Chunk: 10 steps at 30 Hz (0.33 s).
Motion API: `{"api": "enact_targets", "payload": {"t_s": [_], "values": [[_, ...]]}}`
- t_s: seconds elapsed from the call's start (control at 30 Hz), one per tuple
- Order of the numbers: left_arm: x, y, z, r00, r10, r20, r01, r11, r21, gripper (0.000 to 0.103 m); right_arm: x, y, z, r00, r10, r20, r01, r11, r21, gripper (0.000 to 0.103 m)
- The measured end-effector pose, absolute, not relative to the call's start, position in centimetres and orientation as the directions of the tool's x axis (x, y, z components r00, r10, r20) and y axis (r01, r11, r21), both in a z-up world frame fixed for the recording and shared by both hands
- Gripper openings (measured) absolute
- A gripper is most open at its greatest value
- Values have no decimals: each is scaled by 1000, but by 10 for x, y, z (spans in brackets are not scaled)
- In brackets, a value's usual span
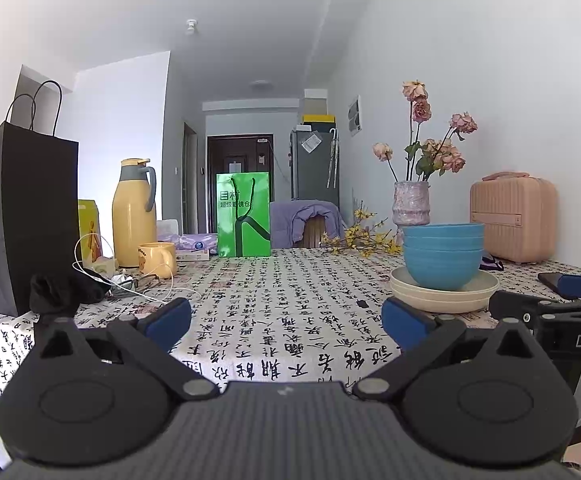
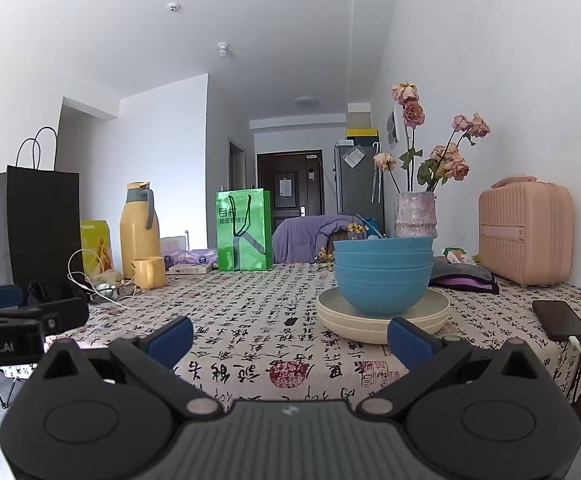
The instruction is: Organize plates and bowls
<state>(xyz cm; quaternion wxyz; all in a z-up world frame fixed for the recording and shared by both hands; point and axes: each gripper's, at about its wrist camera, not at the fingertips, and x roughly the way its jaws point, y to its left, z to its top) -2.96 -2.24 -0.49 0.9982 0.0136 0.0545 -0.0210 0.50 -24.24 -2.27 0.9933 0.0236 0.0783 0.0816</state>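
A stack of blue bowls (image 1: 442, 256) sits on a stack of cream plates (image 1: 444, 294) on the table's right half; the bowls (image 2: 382, 280) and plates (image 2: 382, 320) also show in the right wrist view. My left gripper (image 1: 286, 320) is open and empty, low over the table's near edge, left of the stack. My right gripper (image 2: 290, 338) is open and empty, its right finger (image 2: 410, 340) just in front of the plates. The right gripper also shows at the right edge of the left wrist view (image 1: 550, 312).
The table (image 1: 270, 312) has a calligraphy-print cloth. At the left stand a black paper bag (image 1: 22, 216), a yellow thermos (image 1: 134, 212), a yellow mug (image 1: 158, 258) and cables. A green bag (image 1: 243, 214), a flower vase (image 1: 411, 202), a pink case (image 1: 514, 216) and a phone (image 2: 560, 320) stand further back and right.
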Motion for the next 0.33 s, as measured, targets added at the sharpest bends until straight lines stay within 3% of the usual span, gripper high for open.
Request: {"api": "enact_targets", "payload": {"t_s": [0.33], "values": [[-29, -26, -5, 990, -84, -110, 88, 996, 34, 103, 4, -243, -23, 975, 165, -149, -157, 986, 60, 103]]}}
